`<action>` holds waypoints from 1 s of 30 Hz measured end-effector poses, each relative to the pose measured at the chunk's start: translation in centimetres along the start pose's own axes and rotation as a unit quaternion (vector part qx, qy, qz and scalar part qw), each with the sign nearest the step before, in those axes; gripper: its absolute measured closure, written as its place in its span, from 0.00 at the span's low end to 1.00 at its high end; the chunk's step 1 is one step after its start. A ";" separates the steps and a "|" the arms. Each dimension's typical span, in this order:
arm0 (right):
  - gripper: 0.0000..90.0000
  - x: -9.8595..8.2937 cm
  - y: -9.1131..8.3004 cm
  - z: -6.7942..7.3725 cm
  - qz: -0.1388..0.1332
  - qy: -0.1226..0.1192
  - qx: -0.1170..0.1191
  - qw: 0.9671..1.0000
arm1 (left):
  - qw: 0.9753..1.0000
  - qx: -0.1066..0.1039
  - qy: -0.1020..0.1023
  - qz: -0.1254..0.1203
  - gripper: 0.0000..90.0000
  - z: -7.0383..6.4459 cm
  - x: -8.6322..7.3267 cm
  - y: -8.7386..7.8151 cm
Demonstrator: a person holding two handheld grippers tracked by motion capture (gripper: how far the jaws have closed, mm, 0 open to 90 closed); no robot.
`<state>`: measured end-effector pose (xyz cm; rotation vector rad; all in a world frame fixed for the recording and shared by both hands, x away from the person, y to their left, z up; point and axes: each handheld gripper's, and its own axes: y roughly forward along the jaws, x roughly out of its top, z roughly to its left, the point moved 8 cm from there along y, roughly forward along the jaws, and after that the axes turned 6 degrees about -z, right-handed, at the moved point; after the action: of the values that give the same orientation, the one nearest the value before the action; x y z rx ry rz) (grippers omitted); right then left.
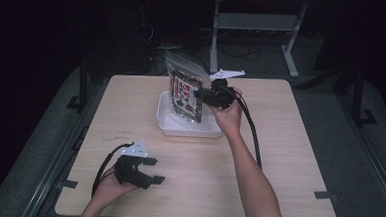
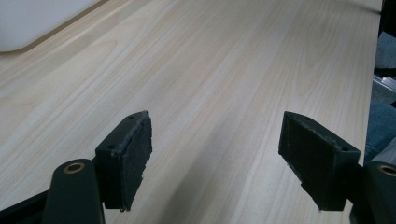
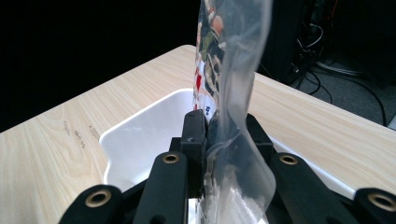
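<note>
The high view looks forward and down over the whole desk (image 1: 279,143). Each gripper view sits low and close; both share the white tray (image 3: 140,135).

The bag (image 3: 233,93) runs off the right gripper view's top; its print is unreadable.

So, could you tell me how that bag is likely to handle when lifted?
Probably floppy: the bag's clear film bends above the right tool. Likely light, since one pinch holds it upright over the tray. Glossy film may slip.
</note>
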<state>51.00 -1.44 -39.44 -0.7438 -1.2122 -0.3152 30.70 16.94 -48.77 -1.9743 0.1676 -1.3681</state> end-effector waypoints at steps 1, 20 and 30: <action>0.83 0.0 0.0 0.0 0.000 0.000 0.000 1.000 | 1.000 0.000 0.000 0.000 0.28 0.0 0.0 0.0; 0.72 -0.1 -0.3 -0.4 -0.007 0.020 0.004 1.000 | 1.000 0.000 0.001 0.000 0.28 0.0 0.0 0.0; 0.60 -0.4 -1.3 -0.6 -0.011 0.034 0.010 0.999 | 1.000 0.002 0.003 0.001 0.28 0.1 0.0 0.0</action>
<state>50.51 -2.84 -39.42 -0.6976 -1.1578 -0.3440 30.75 17.00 -48.77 -1.9662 0.1690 -1.3718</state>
